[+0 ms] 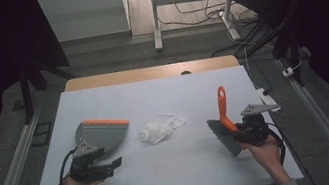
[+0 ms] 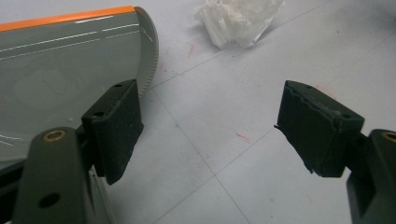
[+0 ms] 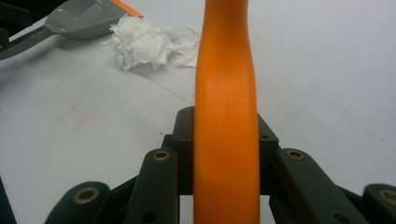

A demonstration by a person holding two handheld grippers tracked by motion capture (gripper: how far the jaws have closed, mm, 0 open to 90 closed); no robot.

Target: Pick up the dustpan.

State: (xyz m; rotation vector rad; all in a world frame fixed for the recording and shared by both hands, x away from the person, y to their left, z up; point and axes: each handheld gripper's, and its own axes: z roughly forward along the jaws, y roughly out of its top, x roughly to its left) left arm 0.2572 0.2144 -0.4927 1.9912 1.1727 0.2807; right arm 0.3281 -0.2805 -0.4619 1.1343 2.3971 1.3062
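Observation:
A grey dustpan (image 1: 101, 133) with an orange lip lies at the table's left. My left gripper (image 1: 112, 164) sits just in front of it, open, with only bare table between its fingers. In the left gripper view the dustpan (image 2: 70, 70) lies beside the left jaw of the gripper (image 2: 219, 126). A crumpled white paper (image 1: 160, 127) rests mid-table, also in the left gripper view (image 2: 238, 21). My right gripper (image 1: 242, 129) is shut on the orange handle of a brush (image 1: 223, 108), whose grey bristles touch the table. The right gripper view shows the handle (image 3: 226, 70) clamped, with the paper (image 3: 144, 44) and dustpan (image 3: 79, 21) beyond.
A small white object (image 1: 267, 98) lies at the table's right edge. A wooden strip (image 1: 149, 72) runs along the far edge. Beyond it stand desk legs (image 1: 155, 18) and loose cables on the floor.

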